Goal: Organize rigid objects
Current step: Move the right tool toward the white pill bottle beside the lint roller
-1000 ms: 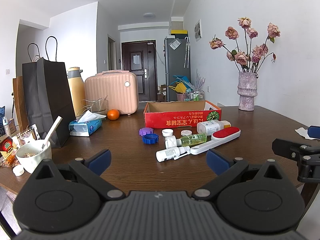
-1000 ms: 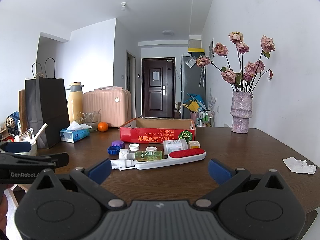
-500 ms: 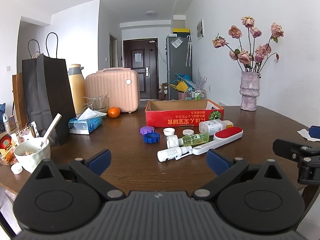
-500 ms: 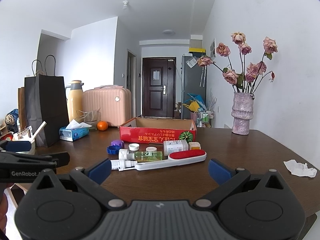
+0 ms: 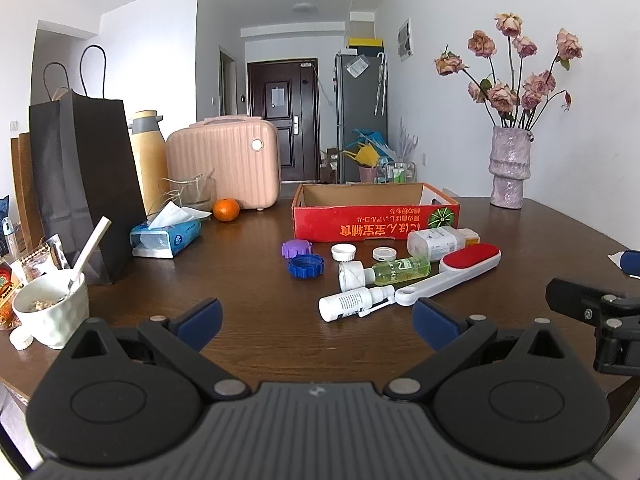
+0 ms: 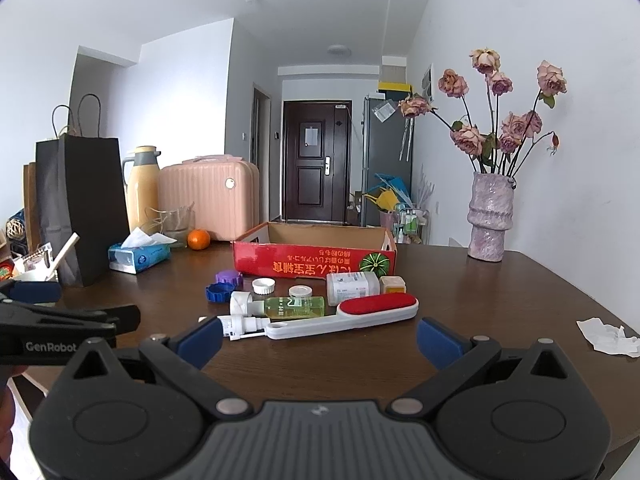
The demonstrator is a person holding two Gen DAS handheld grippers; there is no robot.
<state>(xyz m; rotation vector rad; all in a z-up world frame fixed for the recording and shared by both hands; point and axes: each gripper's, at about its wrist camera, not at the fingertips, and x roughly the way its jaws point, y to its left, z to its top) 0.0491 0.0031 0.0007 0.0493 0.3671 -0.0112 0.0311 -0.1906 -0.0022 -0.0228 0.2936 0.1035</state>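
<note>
Red box point(image 5: 376, 222) sits empty; the white spray bottle point(image 5: 352, 307) lies in front of it. Both the left gripper point(image 5: 316, 314) and right gripper point(image 6: 318, 334) gape wide, holding nothing. Grab the bottle's middle gently.

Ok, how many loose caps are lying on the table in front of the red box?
4. A purple cap and a blue cap lie left; two white caps lie right of them. More may hide behind the bottles.

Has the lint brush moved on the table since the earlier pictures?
No. The lint brush still lies before the red box, its handle beside the white spray bottle.
</note>
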